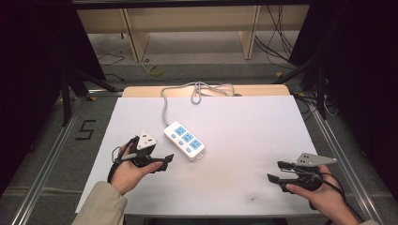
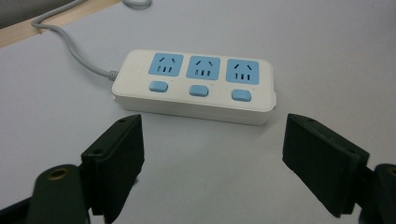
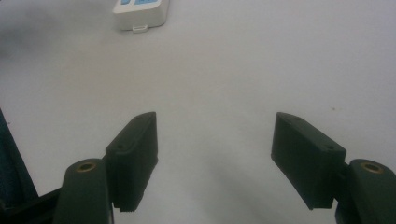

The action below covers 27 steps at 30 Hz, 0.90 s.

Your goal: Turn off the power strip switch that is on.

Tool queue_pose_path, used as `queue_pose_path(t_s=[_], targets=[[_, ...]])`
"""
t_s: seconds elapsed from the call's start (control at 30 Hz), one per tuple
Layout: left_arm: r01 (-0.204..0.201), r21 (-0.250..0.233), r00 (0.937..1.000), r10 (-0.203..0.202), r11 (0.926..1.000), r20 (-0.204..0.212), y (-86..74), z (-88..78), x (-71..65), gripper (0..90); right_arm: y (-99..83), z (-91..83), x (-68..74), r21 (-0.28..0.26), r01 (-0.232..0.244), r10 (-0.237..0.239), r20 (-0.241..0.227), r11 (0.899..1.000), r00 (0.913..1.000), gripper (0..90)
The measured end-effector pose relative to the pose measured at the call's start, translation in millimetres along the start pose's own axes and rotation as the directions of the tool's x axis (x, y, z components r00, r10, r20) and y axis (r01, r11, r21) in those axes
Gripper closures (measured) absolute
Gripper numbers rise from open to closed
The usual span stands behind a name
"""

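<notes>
On the white worktop (image 1: 244, 140), left of centre, lies the power strip (image 1: 184, 140): three blue sockets, three blue switches, nothing plugged in. Its grey cable (image 1: 165, 107) runs back to a loose coil at the far edge.

Left gripper (image 1: 165, 161) sits just beside the strip's near side, not touching. From the left gripper view, its fingers (image 2: 116, 154) are spread wide, with the strip (image 2: 196, 86) lying crosswise just beyond them and the worktop bare between.

Right gripper (image 1: 274, 171) rests well apart at the near right; fingers (image 3: 135, 149) spread, nothing between them, strip's end (image 3: 140, 14) far ahead.

Judgement: early stage. The approach by the left looks nearly made; no grasp or contact yet. Closing in on the strip and whatever handling follows all remain. Right hand seems idle, waiting.
</notes>
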<state>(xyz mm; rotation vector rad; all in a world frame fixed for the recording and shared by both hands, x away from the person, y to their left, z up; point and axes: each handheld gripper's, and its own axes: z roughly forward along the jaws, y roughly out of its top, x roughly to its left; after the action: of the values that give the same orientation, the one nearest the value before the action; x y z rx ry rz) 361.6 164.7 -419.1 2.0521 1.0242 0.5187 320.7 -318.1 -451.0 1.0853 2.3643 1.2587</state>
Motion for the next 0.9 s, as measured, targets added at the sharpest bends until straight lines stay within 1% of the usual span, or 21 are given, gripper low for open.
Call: queue_pose_path(t_s=[0.57, 0.77, 0.9], targets=[[-0.003, -0.004, 0.9999, 0.003, 1.0000, -0.010, -4.9, -4.8, 0.4, 19.3, 0.6, 1.0, -0.2, -0.002, 0.007, -0.007, -0.001, 1.000, 1.0000, 32.0], [0.004, -0.012, 0.9999, -0.004, 0.9999, -0.016, -9.6, -10.4, 3.1, 18.6, 0.9, 0.7, -0.4, -0.004, 0.007, -0.007, 0.001, 1.000, 1.0000, 31.9], [0.001, -0.019, 0.9999, -0.001, 0.9998, -0.015, -13.9, -13.0, 4.5, 17.6, 0.9, 0.7, -0.8, -0.005, 0.007, -0.007, -0.001, 1.000, 1.0000, 31.9]])
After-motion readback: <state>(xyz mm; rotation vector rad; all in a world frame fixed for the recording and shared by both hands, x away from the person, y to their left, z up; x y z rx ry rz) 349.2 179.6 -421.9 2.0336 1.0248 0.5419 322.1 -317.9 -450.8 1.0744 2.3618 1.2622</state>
